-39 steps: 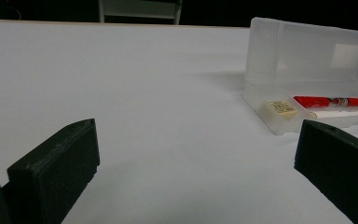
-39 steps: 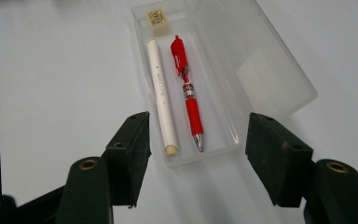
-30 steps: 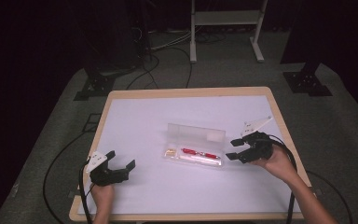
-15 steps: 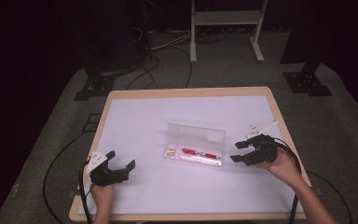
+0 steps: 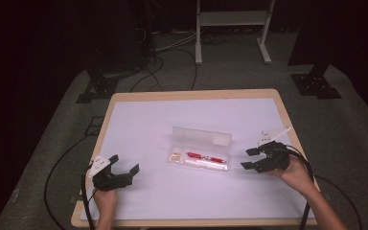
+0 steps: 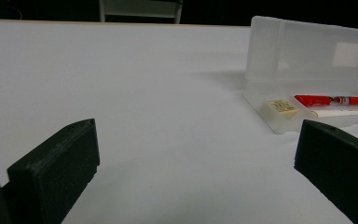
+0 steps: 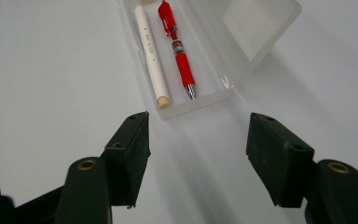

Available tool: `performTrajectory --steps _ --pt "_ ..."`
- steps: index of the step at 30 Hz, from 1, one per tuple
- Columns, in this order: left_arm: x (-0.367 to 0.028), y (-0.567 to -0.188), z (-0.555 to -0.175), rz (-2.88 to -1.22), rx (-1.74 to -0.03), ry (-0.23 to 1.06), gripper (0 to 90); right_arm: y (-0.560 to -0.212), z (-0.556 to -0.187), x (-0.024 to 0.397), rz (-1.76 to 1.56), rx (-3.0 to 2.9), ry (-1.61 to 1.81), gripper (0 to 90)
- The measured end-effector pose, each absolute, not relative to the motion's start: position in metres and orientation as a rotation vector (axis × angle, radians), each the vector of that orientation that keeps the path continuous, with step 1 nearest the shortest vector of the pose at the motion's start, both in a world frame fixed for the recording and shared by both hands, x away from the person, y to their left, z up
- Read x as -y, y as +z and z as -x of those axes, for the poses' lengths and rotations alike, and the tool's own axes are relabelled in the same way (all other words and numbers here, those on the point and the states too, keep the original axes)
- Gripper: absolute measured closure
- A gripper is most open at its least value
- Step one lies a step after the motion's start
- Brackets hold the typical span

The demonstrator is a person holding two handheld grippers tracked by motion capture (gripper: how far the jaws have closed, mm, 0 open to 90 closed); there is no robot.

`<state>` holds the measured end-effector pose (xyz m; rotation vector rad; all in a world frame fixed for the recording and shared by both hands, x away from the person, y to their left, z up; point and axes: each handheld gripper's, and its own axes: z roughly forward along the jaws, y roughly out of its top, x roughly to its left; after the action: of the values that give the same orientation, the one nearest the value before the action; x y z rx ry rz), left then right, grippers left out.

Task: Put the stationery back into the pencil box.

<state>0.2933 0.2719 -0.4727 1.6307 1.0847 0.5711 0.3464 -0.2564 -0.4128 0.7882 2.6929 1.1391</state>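
A clear plastic pencil case lies at the middle of the white table with its lid standing open. Inside it lie a red pen, a white pen and a small eraser. My right gripper hovers open just right of the case, and its jaws point at the case's end with nothing between them. My left gripper rests open near the front left of the table, well apart from the case.
The table's wooden rim runs close behind both hands. Cables trail off the left and right edges onto the grey floor. A white stand and dark equipment feet are beyond the far edge.
My right gripper has drawn back a little from the case, toward the right and the near edge, still open. The left gripper has stayed put.
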Motion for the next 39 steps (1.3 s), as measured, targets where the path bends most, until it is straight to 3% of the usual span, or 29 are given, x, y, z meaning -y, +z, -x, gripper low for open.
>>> performTrajectory --steps 39 --pt "-0.271 -0.473 -0.293 -1.634 -1.084 0.576 0.0 -0.439 -0.327 0.290 -0.898 -2.670 1.163 38.5"
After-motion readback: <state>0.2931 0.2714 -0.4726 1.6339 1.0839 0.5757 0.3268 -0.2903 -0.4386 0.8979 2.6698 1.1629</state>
